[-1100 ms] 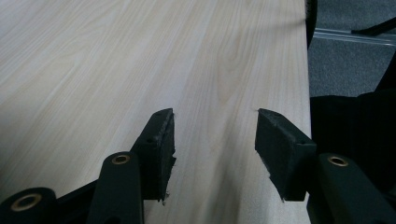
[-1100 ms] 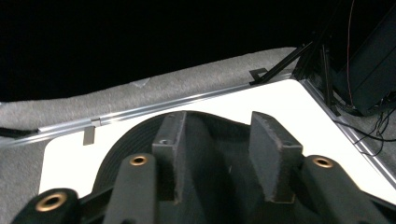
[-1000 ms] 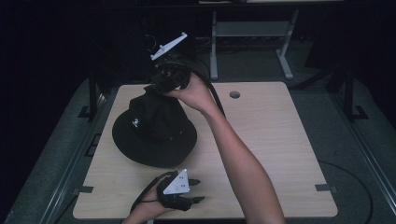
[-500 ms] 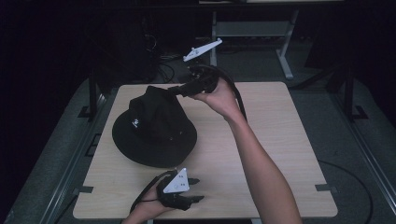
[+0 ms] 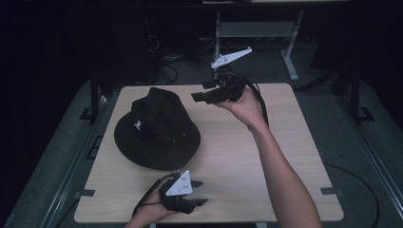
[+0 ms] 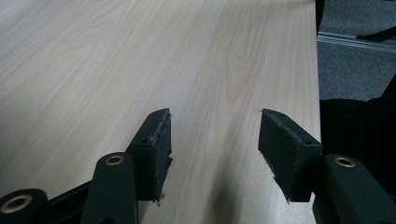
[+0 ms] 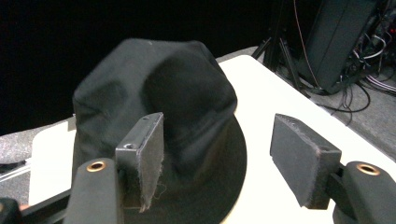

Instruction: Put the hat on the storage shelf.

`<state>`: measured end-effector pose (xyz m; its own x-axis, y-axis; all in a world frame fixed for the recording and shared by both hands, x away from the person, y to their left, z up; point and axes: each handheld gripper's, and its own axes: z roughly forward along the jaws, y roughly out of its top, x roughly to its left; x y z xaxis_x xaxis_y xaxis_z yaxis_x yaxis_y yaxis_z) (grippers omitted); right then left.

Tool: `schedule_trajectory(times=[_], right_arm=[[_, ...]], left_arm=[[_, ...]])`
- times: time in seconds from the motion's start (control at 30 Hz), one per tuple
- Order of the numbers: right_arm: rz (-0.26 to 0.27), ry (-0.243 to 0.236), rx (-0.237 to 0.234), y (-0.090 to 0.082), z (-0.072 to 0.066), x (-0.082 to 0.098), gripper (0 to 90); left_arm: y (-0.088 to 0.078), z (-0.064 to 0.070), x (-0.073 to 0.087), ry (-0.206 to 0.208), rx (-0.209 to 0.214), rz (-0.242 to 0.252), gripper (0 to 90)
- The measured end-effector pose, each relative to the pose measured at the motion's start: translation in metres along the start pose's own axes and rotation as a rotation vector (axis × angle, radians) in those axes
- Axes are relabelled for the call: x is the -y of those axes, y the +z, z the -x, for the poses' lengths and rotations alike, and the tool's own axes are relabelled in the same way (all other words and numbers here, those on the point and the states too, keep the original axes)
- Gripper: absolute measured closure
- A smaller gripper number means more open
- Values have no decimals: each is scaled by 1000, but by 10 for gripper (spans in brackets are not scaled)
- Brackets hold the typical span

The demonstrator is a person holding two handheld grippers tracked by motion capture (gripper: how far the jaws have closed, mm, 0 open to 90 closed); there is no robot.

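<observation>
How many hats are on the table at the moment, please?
1. The black hat sits on the table's left half, in front of the open right claw. Nothing suggests another is hidden.

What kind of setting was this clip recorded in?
Probably a lab or recording studio rather than a home: a bare wooden table stands on grey carpet in a darkened room, with loose cables and metal stand legs behind it. A black hat lies on the table.

We see a black brimmed fabric hat (image 5: 157, 129) with a small white patch, on a pale wood-grain tabletop (image 5: 266, 156).
</observation>
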<state>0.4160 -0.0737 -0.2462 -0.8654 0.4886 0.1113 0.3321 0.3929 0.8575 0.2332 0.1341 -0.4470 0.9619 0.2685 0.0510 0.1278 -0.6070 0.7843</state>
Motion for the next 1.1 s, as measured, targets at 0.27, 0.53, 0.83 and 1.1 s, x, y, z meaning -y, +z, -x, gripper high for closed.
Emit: schedule_trajectory(times=[0.27, 0.53, 0.83, 1.1], right_arm=[[0, 33, 31, -20, 9, 24, 331], [2, 69, 55, -39, 18, 50, 323], [-6, 106, 79, -54, 24, 81, 309], [-7, 138, 92, -67, 27, 109, 296]], left_arm=[[1, 0, 0, -4, -3, 0, 428], [2, 0, 0, 0, -8, -1, 425], [3, 0, 0, -2, -9, -3, 418], [3, 0, 0, -2, -10, -8, 416]])
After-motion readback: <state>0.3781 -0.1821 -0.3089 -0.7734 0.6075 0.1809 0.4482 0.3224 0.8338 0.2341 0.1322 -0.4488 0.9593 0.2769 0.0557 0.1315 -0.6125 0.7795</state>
